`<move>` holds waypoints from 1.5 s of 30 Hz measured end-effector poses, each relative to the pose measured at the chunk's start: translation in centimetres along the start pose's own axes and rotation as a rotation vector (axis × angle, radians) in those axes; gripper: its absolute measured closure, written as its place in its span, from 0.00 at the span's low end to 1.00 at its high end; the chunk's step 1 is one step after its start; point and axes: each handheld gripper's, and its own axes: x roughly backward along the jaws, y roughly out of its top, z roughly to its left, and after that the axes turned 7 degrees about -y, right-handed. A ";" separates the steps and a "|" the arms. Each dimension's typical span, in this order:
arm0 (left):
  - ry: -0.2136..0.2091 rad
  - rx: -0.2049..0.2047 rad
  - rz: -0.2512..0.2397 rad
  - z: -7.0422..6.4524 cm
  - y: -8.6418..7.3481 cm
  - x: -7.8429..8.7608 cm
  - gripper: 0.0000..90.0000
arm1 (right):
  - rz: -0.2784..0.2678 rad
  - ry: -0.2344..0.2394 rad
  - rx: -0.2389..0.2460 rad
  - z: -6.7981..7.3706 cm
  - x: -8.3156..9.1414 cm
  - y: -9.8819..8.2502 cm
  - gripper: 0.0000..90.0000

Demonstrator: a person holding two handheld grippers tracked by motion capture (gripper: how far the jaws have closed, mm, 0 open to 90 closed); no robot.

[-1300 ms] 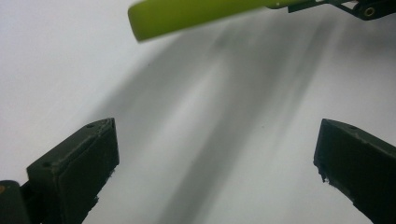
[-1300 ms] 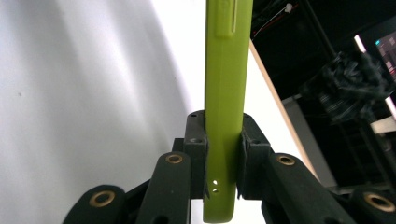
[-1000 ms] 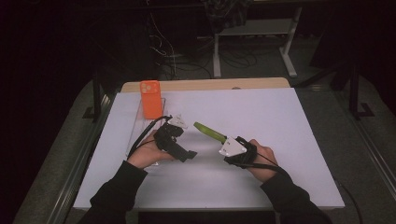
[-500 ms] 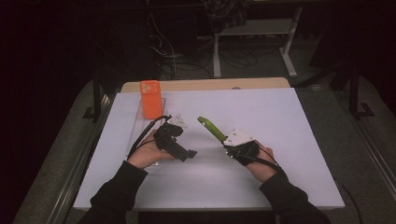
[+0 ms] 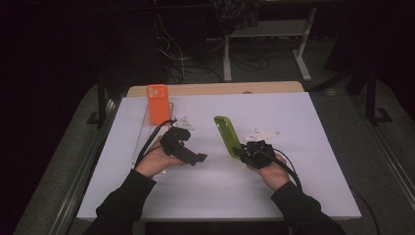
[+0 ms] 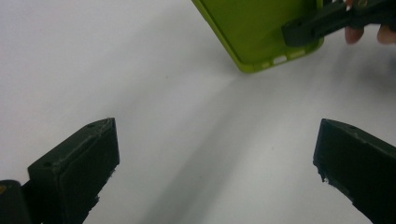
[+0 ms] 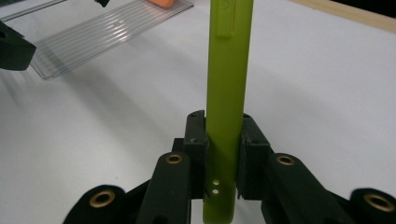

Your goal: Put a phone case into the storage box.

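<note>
Right gripper view: right tongs (image 7: pixel 223 154) clamp green phone case (image 7: pixel 229 70); left tongs (image 6: pixel 210 172) wide apart.

Bright tabletop, dark room around it.
In the high view, light falls from above on the white table (image 5: pixel 313 147); the upper frame sinks into near-black. The left gripper view is soft, with a diffuse grey shadow running diagonally; the right gripper view blurs toward its top edge.

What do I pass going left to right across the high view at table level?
Clear ribbed tray with the orange phone → left claw, open → green phone case, tilted up → right claw, shut on the case's near end.
</note>
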 end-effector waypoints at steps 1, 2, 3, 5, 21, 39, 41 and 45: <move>0.000 0.023 -0.028 0.0 0.0 0.0 0.00 | 0.011 0.001 -0.016 0.0 0.0 0.0 0.84; -0.001 0.027 -0.049 0.1 0.0 0.0 0.00 | 0.006 0.000 -0.017 -0.1 -0.1 0.0 0.84; -0.005 0.047 -0.082 0.0 0.1 0.0 0.00 | 0.005 -0.001 -0.016 -0.1 -0.1 -0.1 0.84; -0.009 0.063 -0.121 0.1 0.3 0.1 0.00 | 0.007 0.000 -0.021 0.0 -0.1 0.0 0.84; -0.100 0.121 -0.259 0.9 2.2 -0.2 0.00 | -0.029 0.042 -0.025 1.2 0.0 0.4 0.84; -0.122 0.106 -0.310 0.8 3.0 -1.5 0.00 | -0.040 0.087 -0.012 2.9 -0.3 0.8 0.84; -0.119 0.104 -0.315 0.8 3.0 -1.6 0.00 | -0.042 0.093 -0.013 3.1 -0.5 0.8 0.84; -0.120 0.107 -0.317 0.7 2.9 -1.8 0.00 | -0.039 0.106 -0.002 3.8 -0.6 0.9 0.84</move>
